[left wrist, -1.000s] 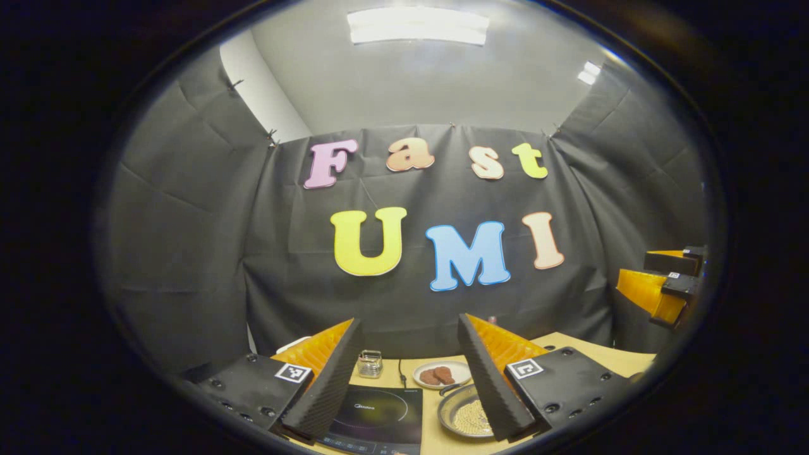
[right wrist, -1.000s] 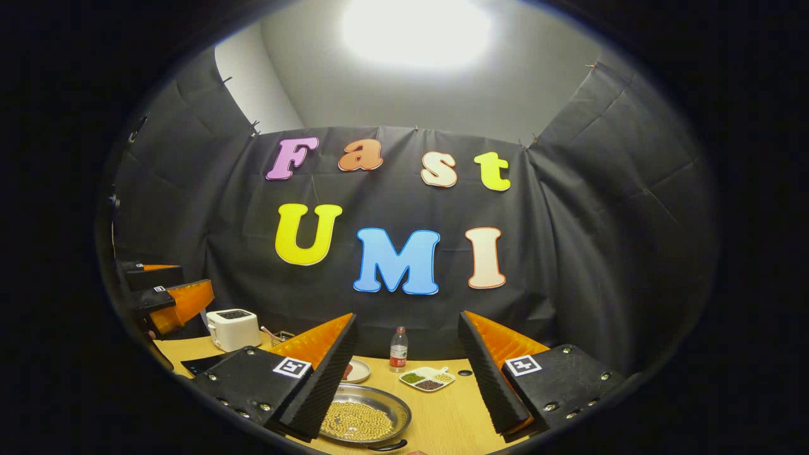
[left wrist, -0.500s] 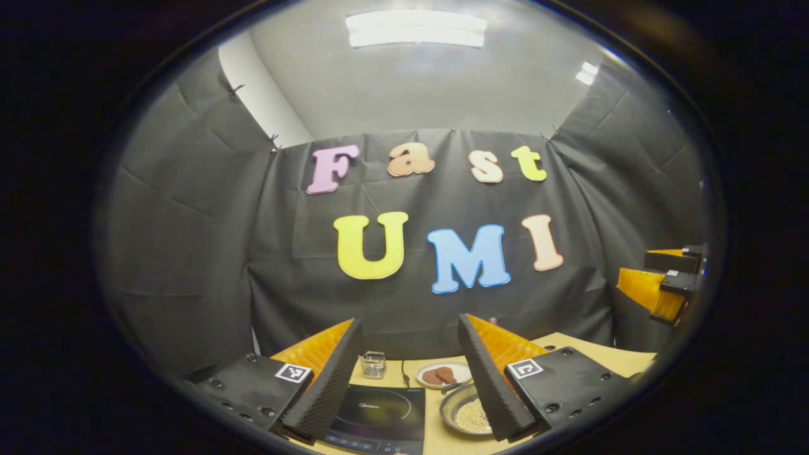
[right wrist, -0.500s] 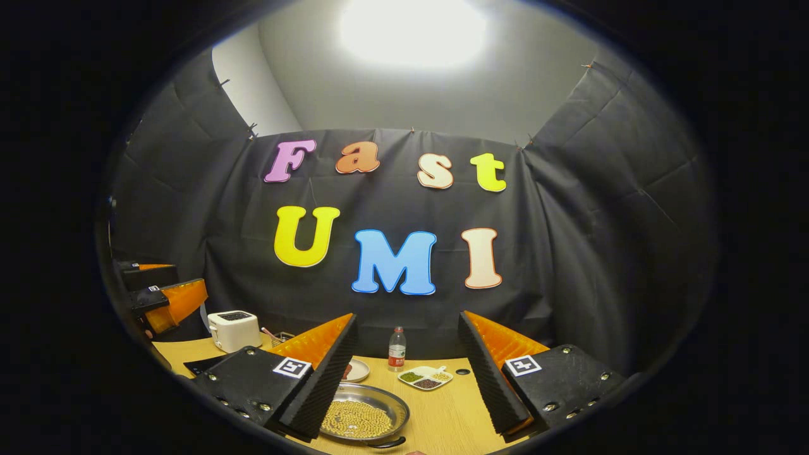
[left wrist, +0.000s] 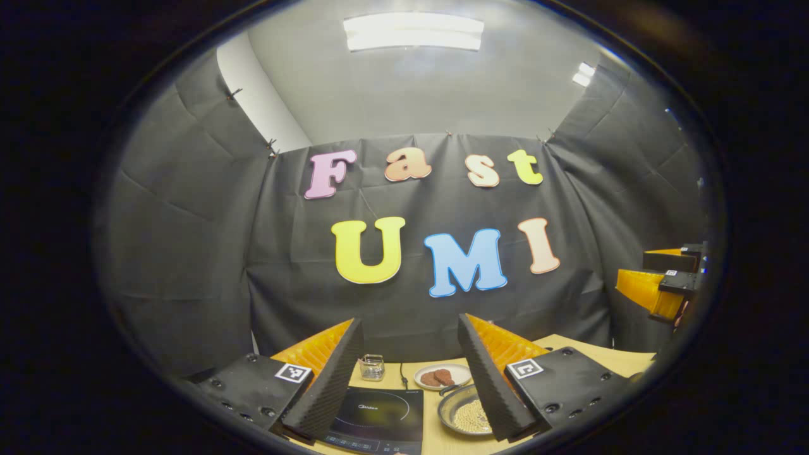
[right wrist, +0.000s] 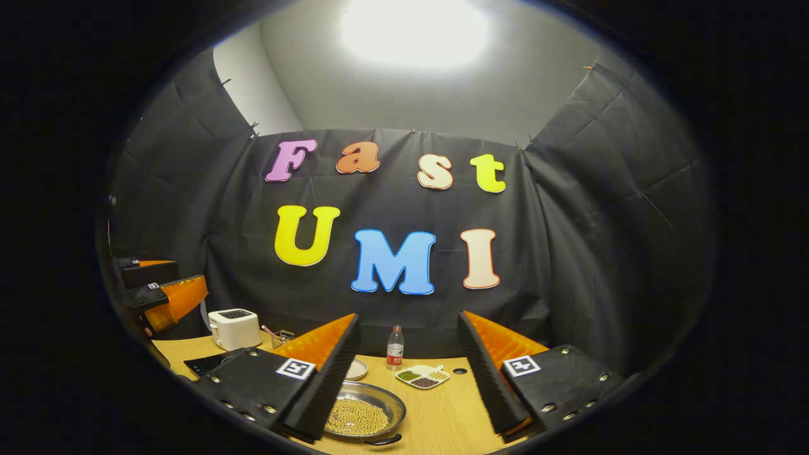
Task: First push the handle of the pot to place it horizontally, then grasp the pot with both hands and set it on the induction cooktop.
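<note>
Steel pot (right wrist: pixel 360 414) of beans beside cooktop (left wrist: pixel 378 414); both tools (left wrist: pixel 409 379) (right wrist: pixel 409 379) spread, empty.

Pot (left wrist: pixel 466 417) right of cooktop (left wrist: pixel 377 417) — plate (left wrist: pixel 442 375) behind.

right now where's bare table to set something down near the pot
Bare wood lies right of the pot, bordered behind by the divided dish and bottle. The cooktop glass is bare too. Behind the pot it is crowded: plate of patties, glass jar.

Light source: ceiling panel (left wrist: pixel 414 31), overhead.
Glare: blown-out in right gripper view.
Distortion: strong fisheye bending at edges.
Focus: sharp.
</note>
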Demonstrator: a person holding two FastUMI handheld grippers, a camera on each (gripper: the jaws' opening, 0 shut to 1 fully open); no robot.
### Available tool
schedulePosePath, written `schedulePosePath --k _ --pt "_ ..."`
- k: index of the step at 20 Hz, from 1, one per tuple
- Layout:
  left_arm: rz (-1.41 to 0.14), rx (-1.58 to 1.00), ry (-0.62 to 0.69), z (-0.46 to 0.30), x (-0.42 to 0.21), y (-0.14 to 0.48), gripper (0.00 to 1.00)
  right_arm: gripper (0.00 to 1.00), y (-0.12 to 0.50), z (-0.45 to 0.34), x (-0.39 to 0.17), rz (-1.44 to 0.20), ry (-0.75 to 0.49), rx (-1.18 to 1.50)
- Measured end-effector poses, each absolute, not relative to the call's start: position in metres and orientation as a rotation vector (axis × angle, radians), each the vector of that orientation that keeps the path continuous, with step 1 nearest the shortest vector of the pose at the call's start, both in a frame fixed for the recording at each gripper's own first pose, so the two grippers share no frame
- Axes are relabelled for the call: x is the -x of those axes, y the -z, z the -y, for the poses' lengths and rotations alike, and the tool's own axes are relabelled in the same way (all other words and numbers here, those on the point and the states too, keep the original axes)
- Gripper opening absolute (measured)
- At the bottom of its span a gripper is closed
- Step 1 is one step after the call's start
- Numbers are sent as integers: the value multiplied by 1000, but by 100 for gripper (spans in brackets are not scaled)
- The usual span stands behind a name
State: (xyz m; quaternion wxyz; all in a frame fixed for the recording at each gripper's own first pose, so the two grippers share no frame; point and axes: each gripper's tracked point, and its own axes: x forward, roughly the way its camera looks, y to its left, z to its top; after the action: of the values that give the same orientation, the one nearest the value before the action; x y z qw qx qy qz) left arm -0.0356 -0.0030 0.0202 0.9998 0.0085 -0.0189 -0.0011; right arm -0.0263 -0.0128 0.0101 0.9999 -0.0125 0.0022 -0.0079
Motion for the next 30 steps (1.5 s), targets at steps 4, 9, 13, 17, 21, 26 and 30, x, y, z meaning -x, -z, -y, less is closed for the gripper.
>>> schedulePosePath --k 4,9,13,17,21,26,30 --pt "40 -15 4 3 37 -19 92 58 -9 7 29 -13 2 32" --pt "44 -22 -7 0 37 -21 100 20 -3 14 36 -45 22 -1" --pt "36 -41 -25 2 34 -19 92 0 43 -13 20 -178 -103 -12" --pt "8 -66 -77 1 36 -12 97 0 89 -35 21 -298 -237 -25" --pt "-41 -76 -146 0 46 6 100 0 143 -55 30 -418 -394 -15" --pt "-118 -86 -221 -7 58 32 100 0 211 -73 50 -601 -543 -12" --pt "-135 -90 -232 -11 41 43 98 0 248 -80 56 -716 -600 1"
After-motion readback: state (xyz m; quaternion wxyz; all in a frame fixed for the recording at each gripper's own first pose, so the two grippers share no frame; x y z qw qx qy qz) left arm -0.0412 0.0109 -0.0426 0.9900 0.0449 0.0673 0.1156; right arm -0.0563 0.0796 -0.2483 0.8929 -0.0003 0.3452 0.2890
